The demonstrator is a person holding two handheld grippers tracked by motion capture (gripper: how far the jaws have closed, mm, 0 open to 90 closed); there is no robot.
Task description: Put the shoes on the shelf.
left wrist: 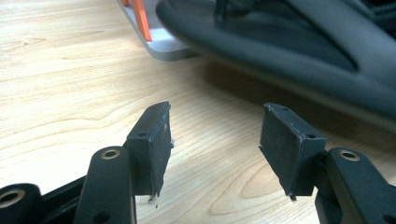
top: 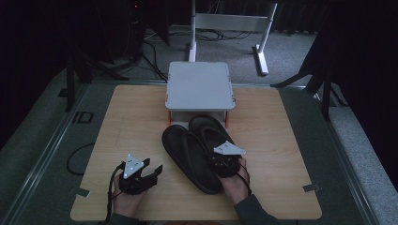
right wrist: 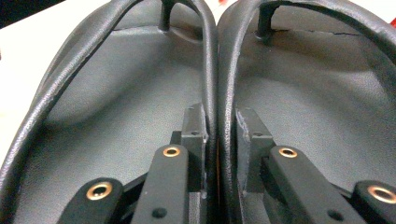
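Right gripper [top: 224, 161] is clamped on the pair of black flip-flops [top: 199, 152]: in the right gripper view its two pads [right wrist: 196, 128] pinch the two inner straps [right wrist: 215, 93] together, one strap from each sandal, no gap left between pad and strap. One sole spreads out on each side of the jaws, toe posts straight ahead of the tips. In the high view the right hand [top: 234, 185] sits behind the gripper at the heel end, and the sandals run away from it toward the grey stand [top: 199, 86], toes just in front of its near edge, the right-side sandal's toe tucked under the platform. Can't tell from the frames whether the soles are resting on the table or are lifted off it

Left gripper [top: 140, 172] is holding nothing, jaws partly apart, bare wooden table [left wrist: 60, 70] between and below the pads [left wrist: 156, 140]. It sits low over the table, well to the side of the right gripper. From its own view the nearer flip-flop's edge lies ahead and to the right of the jaws, close but not touching, slightly blurred. The stand's base plate with an orange leg [left wrist: 142, 21] is further ahead, up-left of that sole. Left hand [top: 126, 197] is behind it at the near table edge, cable [top: 77, 159] looping off to its outer side

Stand top is flat, nothing on it
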